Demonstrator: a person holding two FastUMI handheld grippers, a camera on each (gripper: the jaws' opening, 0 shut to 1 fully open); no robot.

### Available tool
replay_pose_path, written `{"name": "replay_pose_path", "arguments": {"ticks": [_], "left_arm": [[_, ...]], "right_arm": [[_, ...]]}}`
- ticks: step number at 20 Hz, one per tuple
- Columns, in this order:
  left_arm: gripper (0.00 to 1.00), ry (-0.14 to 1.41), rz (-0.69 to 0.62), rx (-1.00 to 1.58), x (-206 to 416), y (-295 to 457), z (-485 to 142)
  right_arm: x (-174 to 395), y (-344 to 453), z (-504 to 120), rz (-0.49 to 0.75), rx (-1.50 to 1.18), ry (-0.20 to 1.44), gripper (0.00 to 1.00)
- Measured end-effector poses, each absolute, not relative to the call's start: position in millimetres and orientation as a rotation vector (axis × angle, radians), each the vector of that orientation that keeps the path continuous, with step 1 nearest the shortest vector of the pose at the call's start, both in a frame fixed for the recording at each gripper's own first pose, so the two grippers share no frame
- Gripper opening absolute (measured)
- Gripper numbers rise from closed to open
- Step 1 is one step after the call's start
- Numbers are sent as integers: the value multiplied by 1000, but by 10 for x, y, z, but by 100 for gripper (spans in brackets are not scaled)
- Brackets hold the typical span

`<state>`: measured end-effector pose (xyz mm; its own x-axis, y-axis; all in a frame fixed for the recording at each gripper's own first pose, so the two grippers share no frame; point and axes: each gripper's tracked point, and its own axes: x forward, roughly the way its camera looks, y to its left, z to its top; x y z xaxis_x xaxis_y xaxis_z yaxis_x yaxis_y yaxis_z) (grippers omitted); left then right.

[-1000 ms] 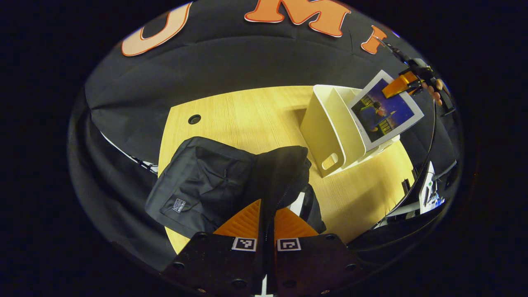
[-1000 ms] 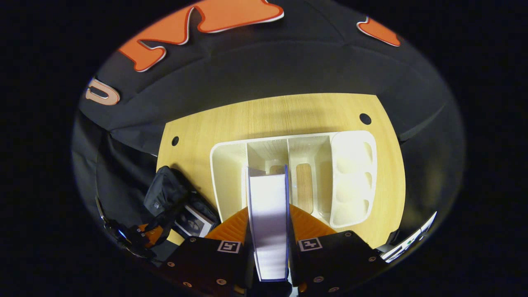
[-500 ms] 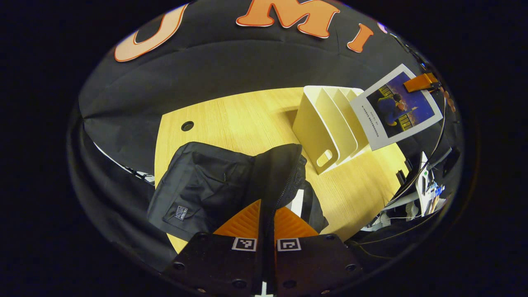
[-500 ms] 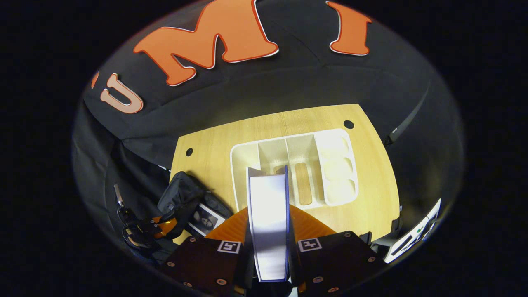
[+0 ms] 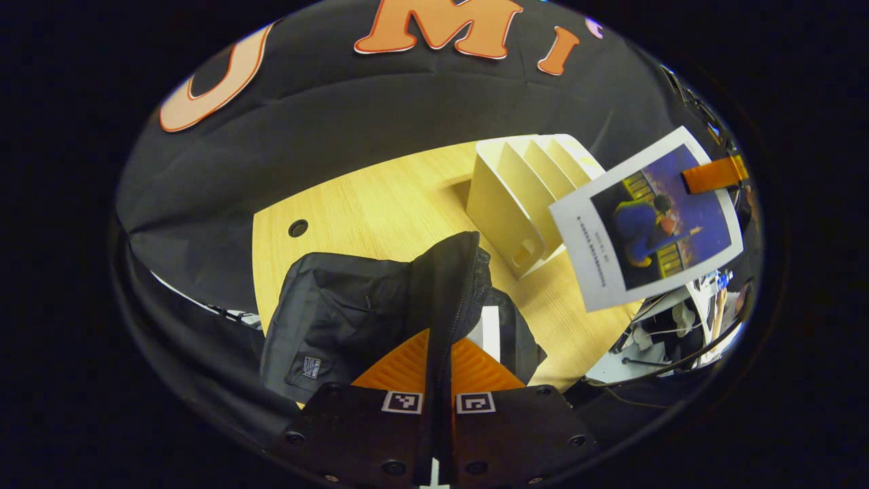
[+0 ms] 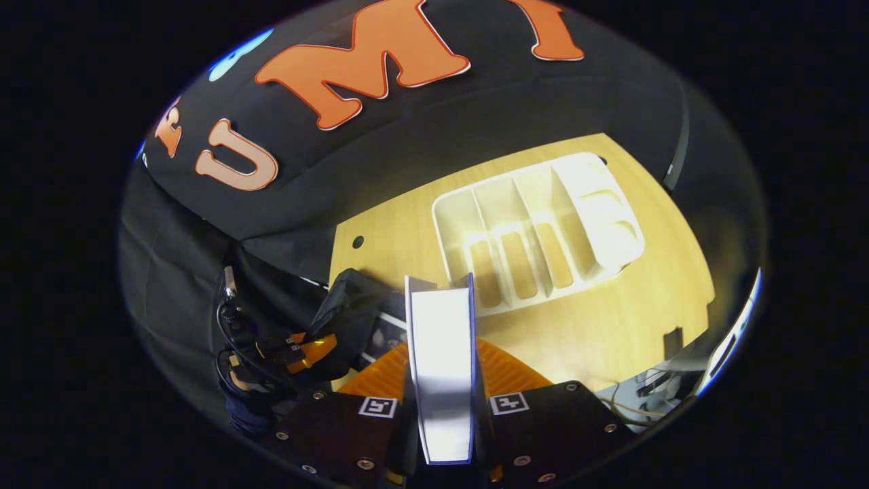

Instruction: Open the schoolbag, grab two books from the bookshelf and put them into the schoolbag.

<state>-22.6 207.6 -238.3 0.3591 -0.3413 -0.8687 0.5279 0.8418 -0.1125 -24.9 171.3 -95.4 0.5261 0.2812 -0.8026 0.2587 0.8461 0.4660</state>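
right gripper (image 6: 441, 380) jaws clamped on the book (image 6: 441, 370), in the air between bookshelf (image 6: 536, 238) and schoolbag (image 5: 353, 319). left gripper (image 5: 438, 370) jaws pinch the bag's zipper flap (image 5: 451, 285). keep the mouth wide, lower the book in edge first.

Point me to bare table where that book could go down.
Free: wood behind the schoolbag, between it and the bookshelf, out to the table's far edge. Also the strip in front of the bookshelf. Crowded: the bag's mouth, held by the left gripper.

No legible text: book (image 5: 645, 221) cover lettering and schoolbag (image 5: 339, 326) patch (image 5: 311, 367) label are too small to read.
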Motion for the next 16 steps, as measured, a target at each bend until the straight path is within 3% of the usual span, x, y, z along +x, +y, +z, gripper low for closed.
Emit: {"name": "replay_pose_path", "arguments": {"ticks": [9,16], "left_arm": [[4,1021,-620,254,-195,2161,-2185],[4,1000,-628,248,-217,2160,-2091]], "right_arm": [[-390,2577,-1534,66,869,979,35],[23,3282,-2059,132,1054,936,34]]}}
